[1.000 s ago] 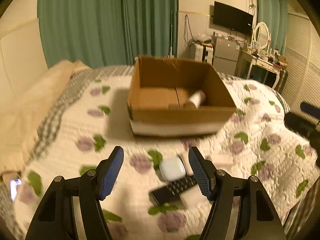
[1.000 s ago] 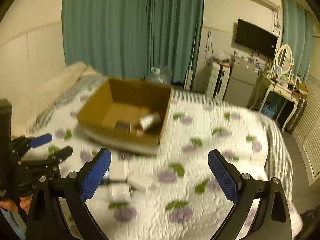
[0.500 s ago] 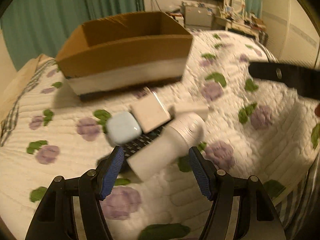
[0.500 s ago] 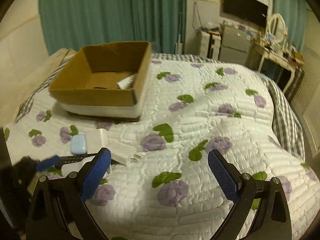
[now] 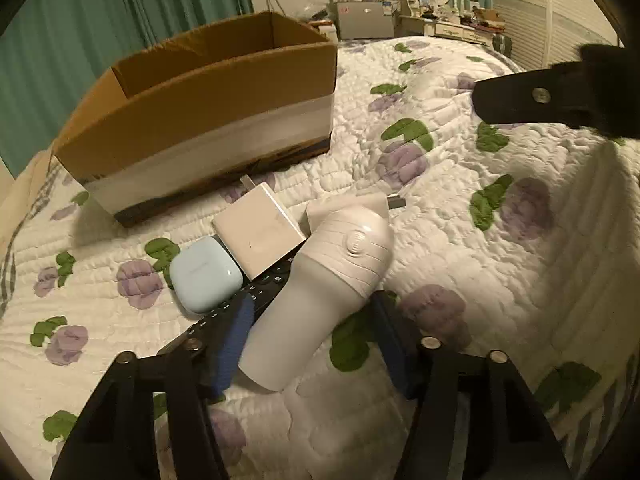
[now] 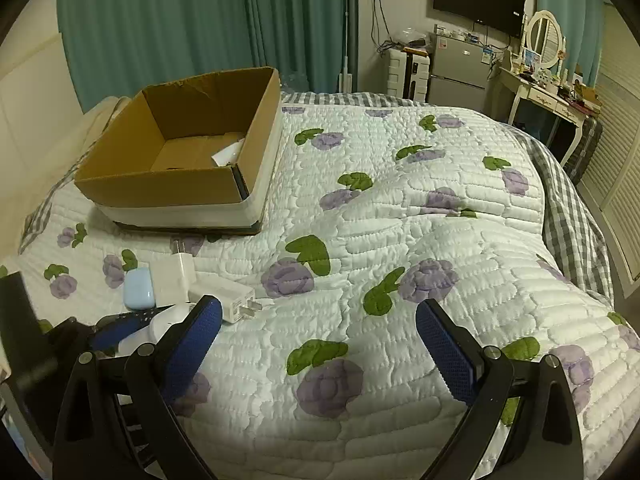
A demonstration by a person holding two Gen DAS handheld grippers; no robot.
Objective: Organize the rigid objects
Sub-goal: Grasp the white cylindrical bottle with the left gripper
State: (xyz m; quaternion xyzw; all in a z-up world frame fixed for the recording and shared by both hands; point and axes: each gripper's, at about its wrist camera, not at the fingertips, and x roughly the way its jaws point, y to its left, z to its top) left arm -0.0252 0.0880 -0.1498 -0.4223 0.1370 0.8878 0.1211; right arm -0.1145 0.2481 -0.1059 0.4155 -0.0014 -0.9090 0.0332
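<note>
A white cylindrical bottle-like device lies on the bed between the open fingers of my left gripper; the blue pads sit on either side of its lower end. Beside it lie a pale blue earbud case, a white charger block, a second white plug adapter and a black remote partly under them. The cardboard box stands behind. My right gripper is open and empty over the quilt, right of the pile.
The box holds a white object in its far corner. The floral quilt stretches to the right. Green curtains, a fridge, a TV and a dressing table stand beyond the bed. The right gripper's arm shows at upper right.
My left gripper has dropped low and moved forward so its open fingers now straddle the white device. My right gripper has swung right and lowered over the quilt.
</note>
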